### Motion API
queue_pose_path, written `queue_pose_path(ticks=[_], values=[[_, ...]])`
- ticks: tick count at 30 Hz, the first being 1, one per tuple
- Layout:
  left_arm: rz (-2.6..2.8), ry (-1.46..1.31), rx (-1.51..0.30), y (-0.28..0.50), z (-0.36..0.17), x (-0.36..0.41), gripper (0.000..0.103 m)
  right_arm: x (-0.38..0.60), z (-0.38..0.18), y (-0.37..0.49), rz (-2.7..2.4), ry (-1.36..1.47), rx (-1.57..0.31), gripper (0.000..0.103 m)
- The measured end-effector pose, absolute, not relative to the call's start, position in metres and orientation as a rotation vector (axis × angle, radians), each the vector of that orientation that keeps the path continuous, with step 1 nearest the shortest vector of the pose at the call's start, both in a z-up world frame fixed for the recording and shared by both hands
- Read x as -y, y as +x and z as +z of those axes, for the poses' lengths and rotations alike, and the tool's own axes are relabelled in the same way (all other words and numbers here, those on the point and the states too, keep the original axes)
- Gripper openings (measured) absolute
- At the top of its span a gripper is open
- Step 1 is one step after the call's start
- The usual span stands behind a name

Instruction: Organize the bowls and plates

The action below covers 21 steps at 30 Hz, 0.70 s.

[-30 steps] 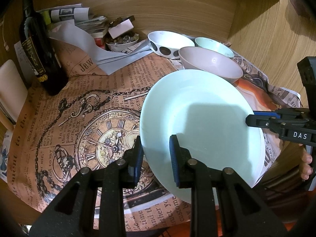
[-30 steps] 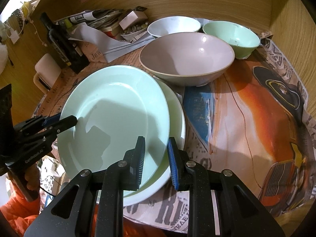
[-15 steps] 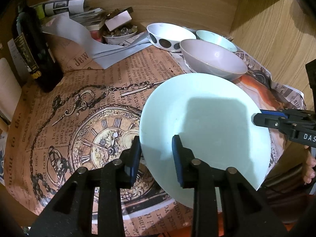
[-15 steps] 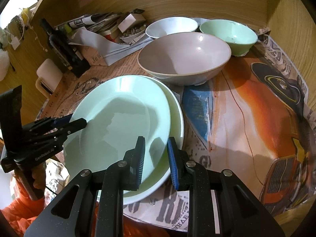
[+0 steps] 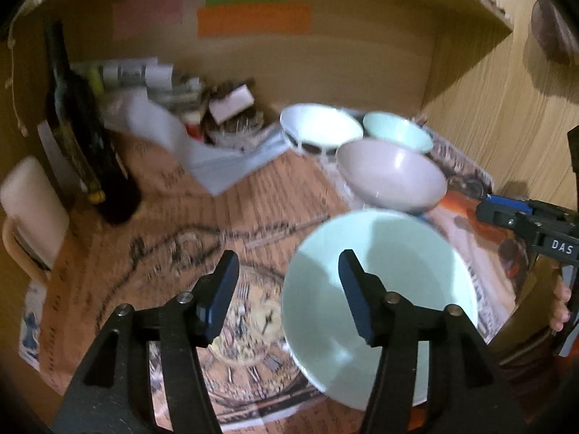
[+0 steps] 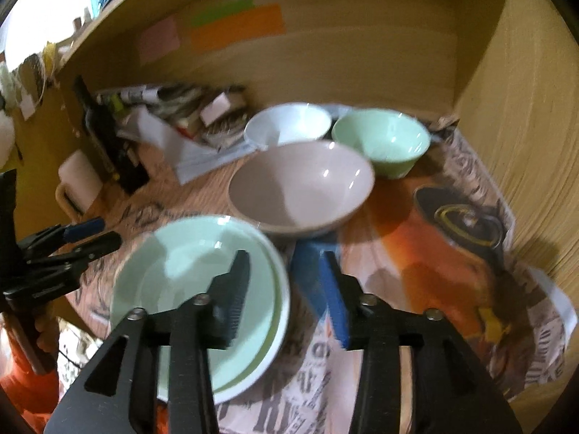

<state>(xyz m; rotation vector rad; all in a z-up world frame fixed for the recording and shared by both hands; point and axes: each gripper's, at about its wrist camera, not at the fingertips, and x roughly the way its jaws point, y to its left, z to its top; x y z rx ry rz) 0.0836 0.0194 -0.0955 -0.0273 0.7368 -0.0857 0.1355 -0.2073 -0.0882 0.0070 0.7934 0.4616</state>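
- The desk sits in a wooden nook with a wood back wall and a wood side wall on the right. It is covered with printed paper: a pocket-watch and chain print on the left, an orange picture with a dark hat on the right.
- On the back wall are paper notes in pink, green and orange; no writing on them can be read.
- At the back left stand a dark bottle, a heap of papers and a small white box; a pale mug stands at the left edge.
- The plates lie flat near the front edge, a pale green one stacked on a white one whose rim shows along the right side. Being round, they have no long axis.
- Behind them stand three bowls, all upright with mouths up: a pink bowl just beside the plates, a white bowl and a green bowl further back, close together.
- The left gripper is above the plates' left edge. Its jaws have just been opening and now stand well apart, clear of the rim, holding nothing.
- The right gripper is over the plates' right rim. Its jaws have also just been opening, are partly open, and hold nothing.
- The right gripper's body reads "DAS". Large print on the paper by the front edge is too blurred to read.
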Motion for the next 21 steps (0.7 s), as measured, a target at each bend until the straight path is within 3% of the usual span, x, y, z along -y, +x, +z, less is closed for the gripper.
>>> queue_pose_path(ticks=[4,5,8,21], values=[[-0.090,-0.025,-0.696,0.093,-0.078,-0.020,0.063,0.212,-0.079,0.143,0.432,0.024,-0.738,0.048],[-0.090,-0.023,-0.689,0.096,-0.075,-0.021,0.069,0.213,-0.077,0.145,0.425,0.023,-0.725,0.050],[-0.086,-0.028,-0.671,0.108,-0.068,-0.020,0.080,0.217,-0.074,0.151,0.407,0.037,-0.700,0.064],[-0.120,-0.004,-0.728,0.178,-0.072,0.004,0.084,0.224,-0.084,0.193,0.367,0.044,-0.685,0.068]])
